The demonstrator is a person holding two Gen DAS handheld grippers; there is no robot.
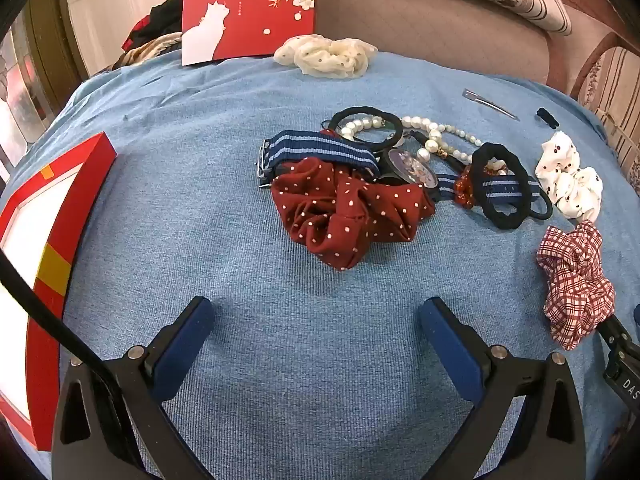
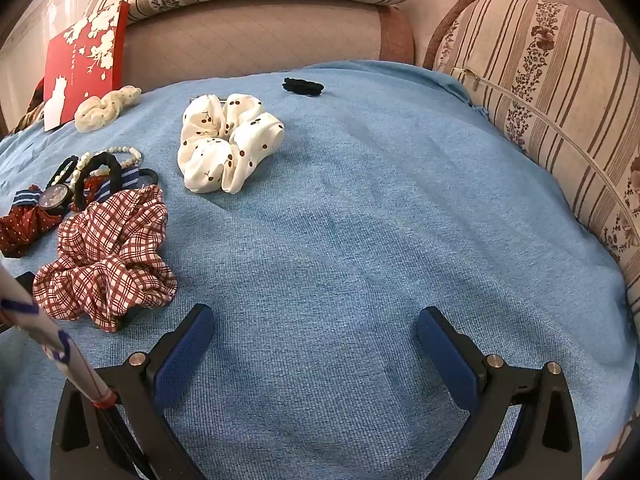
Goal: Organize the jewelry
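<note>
A pile of accessories lies on the blue cloth (image 1: 224, 208): a dark red dotted scrunchie (image 1: 344, 216), a watch (image 1: 408, 168) with a striped blue strap, a pearl necklace (image 1: 424, 130), black hair ties (image 1: 498, 184). A red checked scrunchie (image 1: 574, 280) (image 2: 106, 256) and a white dotted scrunchie (image 1: 570, 178) (image 2: 228, 144) lie to the right. An open red box (image 1: 44, 248) sits at the left. My left gripper (image 1: 316, 320) is open and empty, short of the pile. My right gripper (image 2: 314, 328) is open and empty over bare cloth, right of the checked scrunchie.
A cream scrunchie (image 1: 326, 56) (image 2: 106, 108), a red card with a white cat (image 1: 248, 8), a metal hair clip (image 1: 490, 104) and a small black clip (image 2: 303, 86) lie at the back. Striped cushions (image 2: 560, 92) border the right side.
</note>
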